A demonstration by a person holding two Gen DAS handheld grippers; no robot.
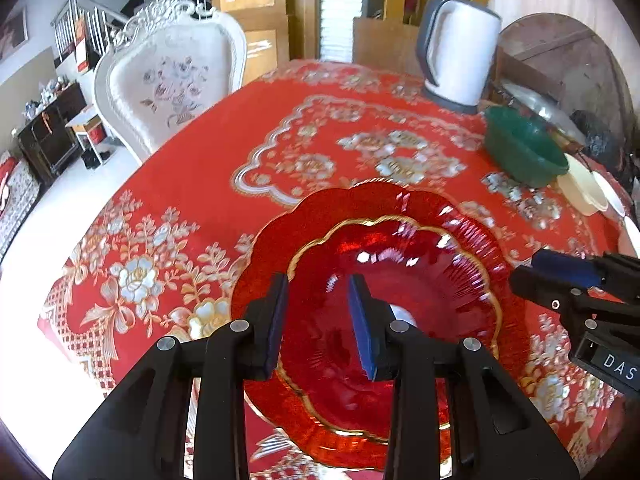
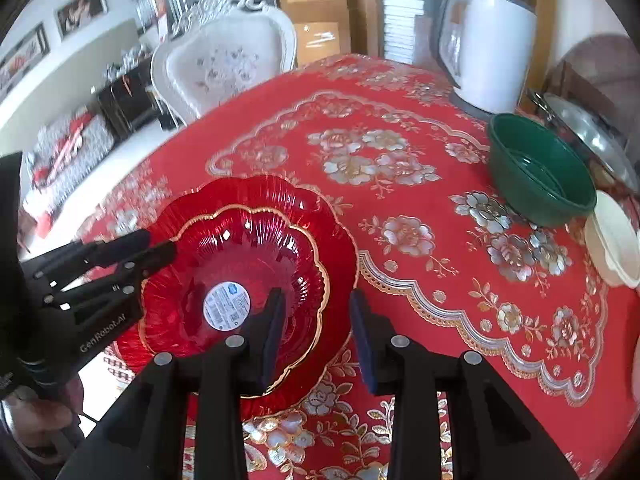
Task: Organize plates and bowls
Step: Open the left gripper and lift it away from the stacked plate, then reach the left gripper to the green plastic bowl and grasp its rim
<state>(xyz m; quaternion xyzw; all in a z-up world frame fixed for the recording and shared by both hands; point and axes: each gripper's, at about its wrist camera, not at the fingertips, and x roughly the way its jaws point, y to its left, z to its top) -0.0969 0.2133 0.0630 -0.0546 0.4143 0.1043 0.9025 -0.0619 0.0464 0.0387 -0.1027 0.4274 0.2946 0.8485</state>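
A red glass bowl [image 2: 240, 280] with a gold scalloped rim sits nested in a matching red plate [image 2: 332, 232] on the desk [image 2: 400, 208], which is covered in a red flowered cloth. A round white sticker [image 2: 226, 305] shows at the bowl's middle. The left tongs [image 1: 318, 320] hang over the bowl, jaws apart with nothing between them. The right tongs [image 2: 316, 332] stand apart too, straddling the near rim of bowl and plate without pressing on it. Farther off to the right are a green bowl [image 2: 540, 172], a cream bowl [image 2: 612, 248] and a white kettle [image 2: 488, 48].
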